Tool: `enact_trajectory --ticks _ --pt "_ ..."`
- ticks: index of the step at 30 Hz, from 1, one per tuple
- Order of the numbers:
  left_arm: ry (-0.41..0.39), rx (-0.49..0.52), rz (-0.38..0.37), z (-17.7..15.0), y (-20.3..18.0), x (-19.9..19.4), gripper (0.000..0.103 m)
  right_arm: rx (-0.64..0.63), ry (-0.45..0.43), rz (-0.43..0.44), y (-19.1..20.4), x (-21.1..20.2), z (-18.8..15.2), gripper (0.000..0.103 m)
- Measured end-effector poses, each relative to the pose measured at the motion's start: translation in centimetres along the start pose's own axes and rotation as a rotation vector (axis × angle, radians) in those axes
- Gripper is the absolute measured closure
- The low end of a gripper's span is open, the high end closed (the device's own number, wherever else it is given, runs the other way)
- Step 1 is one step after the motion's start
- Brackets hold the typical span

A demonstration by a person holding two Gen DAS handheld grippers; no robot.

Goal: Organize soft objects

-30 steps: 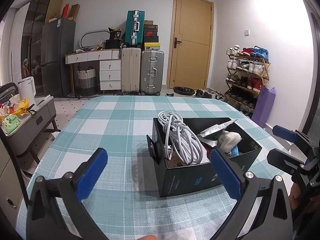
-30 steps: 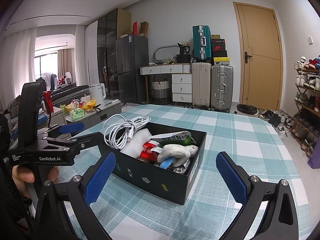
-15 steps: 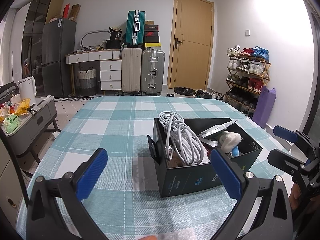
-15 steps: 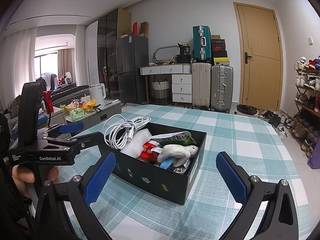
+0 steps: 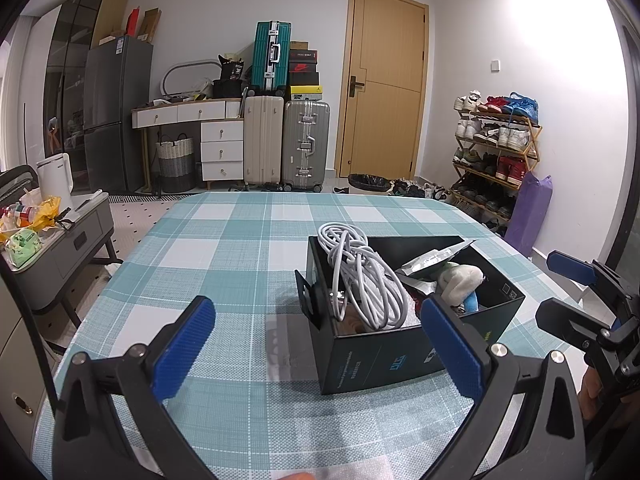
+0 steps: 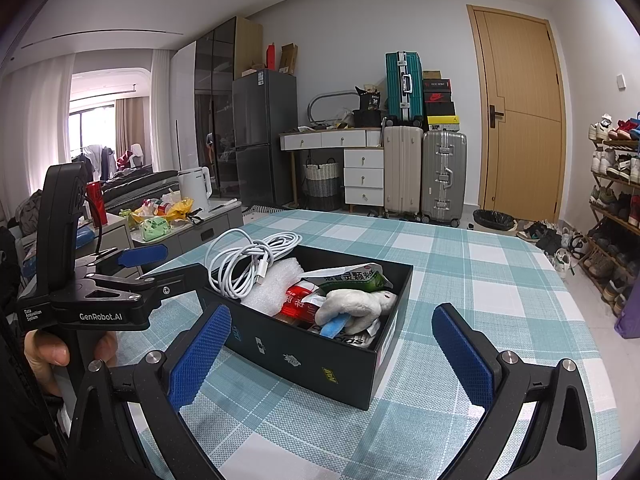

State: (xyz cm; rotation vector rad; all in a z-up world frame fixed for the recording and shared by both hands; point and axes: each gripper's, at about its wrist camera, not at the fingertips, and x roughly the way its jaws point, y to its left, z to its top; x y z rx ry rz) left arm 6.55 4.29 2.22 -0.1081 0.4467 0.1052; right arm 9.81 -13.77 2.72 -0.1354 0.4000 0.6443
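A black open box (image 5: pixel 384 356) (image 6: pixel 304 352) stands on the teal checked tablecloth. It holds a coiled white cable (image 5: pixel 360 276) (image 6: pixel 248 256), white foam wrap (image 6: pixel 272 288), snack packets (image 6: pixel 352 276) and a white plush toy (image 5: pixel 460 280) (image 6: pixel 352 304). My left gripper (image 5: pixel 316 344) is open and empty just in front of the box's near-left end. My right gripper (image 6: pixel 332 356) is open and empty in front of the box's long side. Each gripper shows in the other's view (image 6: pixel 160 264) (image 5: pixel 568 288).
The table (image 5: pixel 240 248) (image 6: pixel 480 280) stretches away beyond the box. A grey side cart (image 5: pixel 60 236) with clutter stands left of the table. Suitcases (image 5: pixel 288 140), a desk and a fridge line the far wall; a shoe rack (image 5: pixel 496 152) stands right.
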Motion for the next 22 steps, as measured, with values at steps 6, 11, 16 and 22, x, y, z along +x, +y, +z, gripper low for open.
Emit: enact_trajectory --ticks 6,11,16,22 --pt "0.001 0.001 0.0 0.0 0.0 0.01 0.0 0.0 0.0 0.0 0.03 -0.01 -0.01 0.001" --pt "0.001 0.0 0.0 -0.01 -0.03 0.01 0.0 0.0 0.0 0.0 0.0 0.0 -0.01 0.001" --pt "0.0 0.0 -0.001 -0.02 -0.01 0.0 0.0 0.0 0.0 0.001 0.04 -0.03 -0.01 0.001" --pt "-0.007 0.008 -0.001 0.05 -0.04 0.03 0.0 0.0 0.0 0.0 0.02 -0.02 -0.01 0.001"
